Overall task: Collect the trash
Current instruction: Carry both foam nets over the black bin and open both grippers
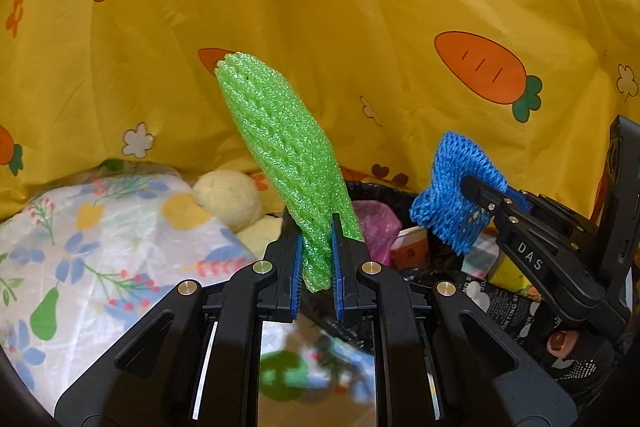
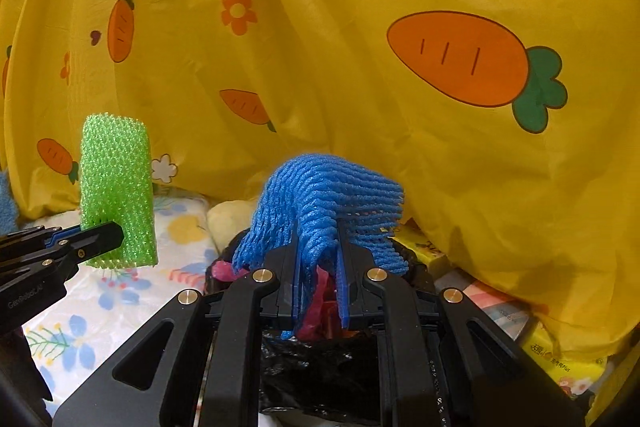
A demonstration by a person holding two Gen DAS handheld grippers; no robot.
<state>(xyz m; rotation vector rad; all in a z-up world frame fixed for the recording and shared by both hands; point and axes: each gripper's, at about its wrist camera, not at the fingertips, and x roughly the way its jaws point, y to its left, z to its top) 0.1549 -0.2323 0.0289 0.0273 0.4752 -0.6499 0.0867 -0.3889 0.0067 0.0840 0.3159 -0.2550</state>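
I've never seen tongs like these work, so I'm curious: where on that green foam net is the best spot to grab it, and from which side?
At its lower end, from below, as the left gripper holds it now. The green foam net is a long, soft, flattened sleeve, so the pads squeeze its flat faces and the rest stands clear above.

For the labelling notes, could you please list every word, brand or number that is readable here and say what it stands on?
"DAS": on the right gripper arm.
"GenRobot.AI", faint: on the left gripper body.
Chinese characters, then "Plus": on the yellow tissue pack; characters too small.
White print on the black packet: partly hidden, unreadable.
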